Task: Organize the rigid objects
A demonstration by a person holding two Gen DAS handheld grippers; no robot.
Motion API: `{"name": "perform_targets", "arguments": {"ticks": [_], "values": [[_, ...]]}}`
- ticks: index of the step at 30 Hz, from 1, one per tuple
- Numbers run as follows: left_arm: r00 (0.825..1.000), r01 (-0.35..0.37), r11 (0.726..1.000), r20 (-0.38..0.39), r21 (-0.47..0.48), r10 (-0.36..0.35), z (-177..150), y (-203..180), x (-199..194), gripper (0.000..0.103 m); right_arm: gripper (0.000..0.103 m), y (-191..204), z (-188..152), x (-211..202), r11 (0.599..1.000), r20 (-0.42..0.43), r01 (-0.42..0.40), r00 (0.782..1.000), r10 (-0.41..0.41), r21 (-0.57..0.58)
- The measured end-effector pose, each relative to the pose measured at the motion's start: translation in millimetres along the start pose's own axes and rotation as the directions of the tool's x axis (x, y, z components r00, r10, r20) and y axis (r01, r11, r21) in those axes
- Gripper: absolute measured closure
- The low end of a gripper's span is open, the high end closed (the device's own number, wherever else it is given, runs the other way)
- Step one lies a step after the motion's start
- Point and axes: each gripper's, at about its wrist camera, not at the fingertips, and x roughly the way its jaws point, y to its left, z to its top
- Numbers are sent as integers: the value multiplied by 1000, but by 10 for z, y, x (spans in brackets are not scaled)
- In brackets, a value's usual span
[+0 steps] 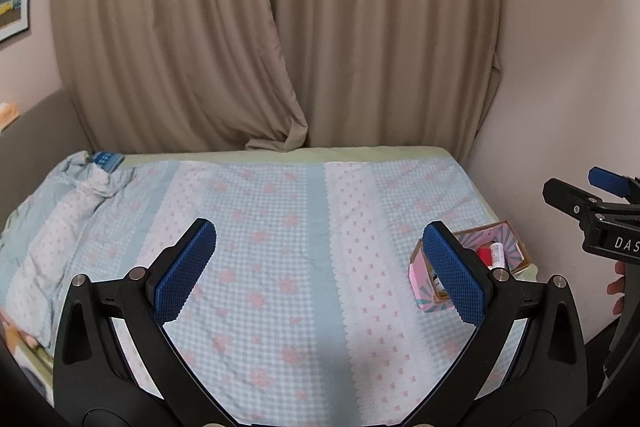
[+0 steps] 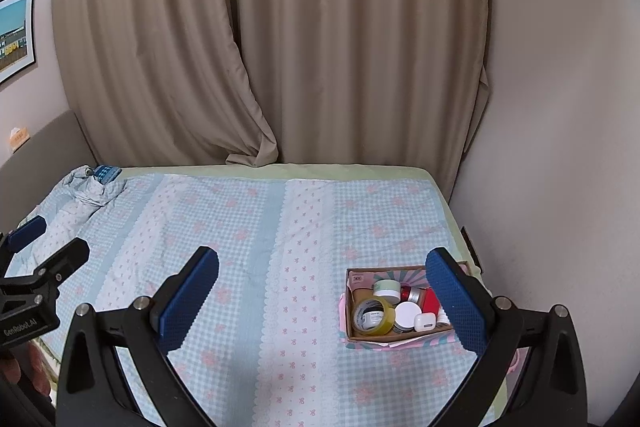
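A small cardboard box [image 2: 350, 307] with pink patterned flaps sits on the bed at the right. It holds a roll of yellow tape [image 2: 370, 315], a pale green jar [image 2: 387, 289], a white round lid [image 2: 406, 313], a white earbud case [image 2: 424, 321] and red items [image 2: 430, 299]. My right gripper [image 2: 322, 301] is open and empty, above the bed to the left of the box, its right finger overlapping it. My left gripper [image 1: 320, 271] is open and empty over the bed's middle. The box [image 1: 514, 241] shows at the right in the left wrist view.
The bed carries a blue-and-pink checked cover [image 2: 260, 235]. A bunched cloth [image 2: 94, 187] lies at the far left corner. Beige curtains [image 2: 280, 47] hang behind the bed, and a wall [image 2: 560, 147] closes the right side.
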Motion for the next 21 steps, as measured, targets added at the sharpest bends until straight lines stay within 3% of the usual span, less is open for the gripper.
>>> {"name": "perform_targets", "arguments": {"ticks": [21], "values": [[1000,12,1000,4,-10,-12,4,-9,-25,0,0,-38,28,19,1000,3,2,1000,-2,12]]}}
